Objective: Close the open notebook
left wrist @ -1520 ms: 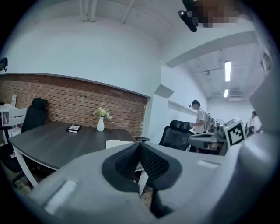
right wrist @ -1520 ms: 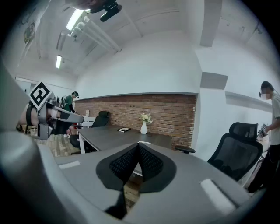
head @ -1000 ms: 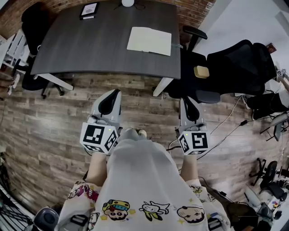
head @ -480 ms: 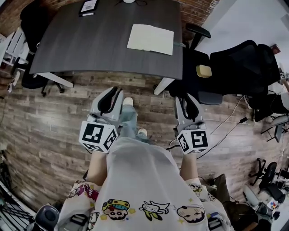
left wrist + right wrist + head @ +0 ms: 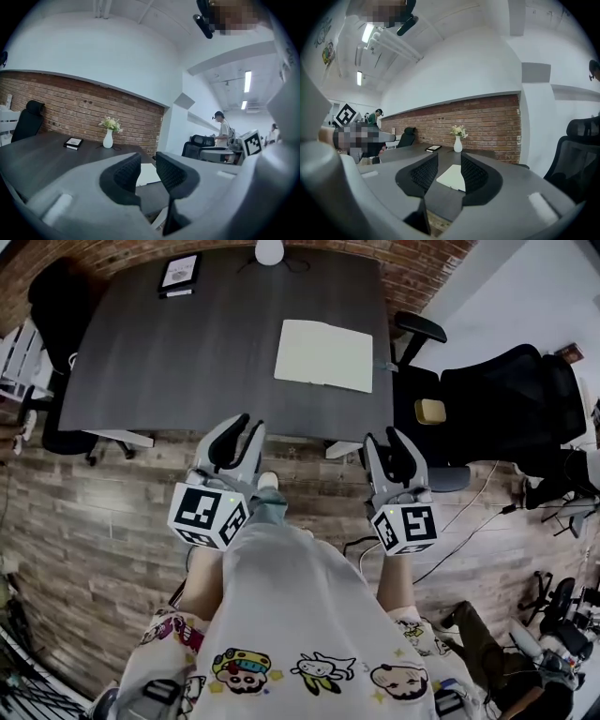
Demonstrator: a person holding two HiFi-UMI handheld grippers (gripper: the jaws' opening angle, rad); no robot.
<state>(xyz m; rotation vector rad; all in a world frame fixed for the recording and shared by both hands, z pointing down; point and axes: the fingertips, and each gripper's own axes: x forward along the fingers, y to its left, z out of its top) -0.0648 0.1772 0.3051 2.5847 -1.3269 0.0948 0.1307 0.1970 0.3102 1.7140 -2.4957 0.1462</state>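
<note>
The open notebook (image 5: 323, 355) lies flat with pale blank pages on the right half of the dark grey table (image 5: 187, 343). Both grippers are short of the table's near edge, over the wood floor, and touch nothing. My left gripper (image 5: 249, 424) points at the table's front edge, its jaws opening with nothing between them. My right gripper (image 5: 382, 437) is level with it, below the notebook, jaws also opening and empty. The notebook (image 5: 147, 174) shows far off between the left gripper's (image 5: 146, 168) pads, and the notebook (image 5: 453, 178) likewise beyond the right gripper (image 5: 449, 169).
A white vase (image 5: 269, 251) with flowers and a black framed item (image 5: 180, 273) stand at the table's far edge. Black office chairs (image 5: 497, 390) crowd the right side, and another chair (image 5: 56, 306) sits at the left. Cables trail on the floor at the right.
Both grippers have moved forward toward the table, which now sits closer in the head view. Both pairs of jaws have gone from shut to open.
</note>
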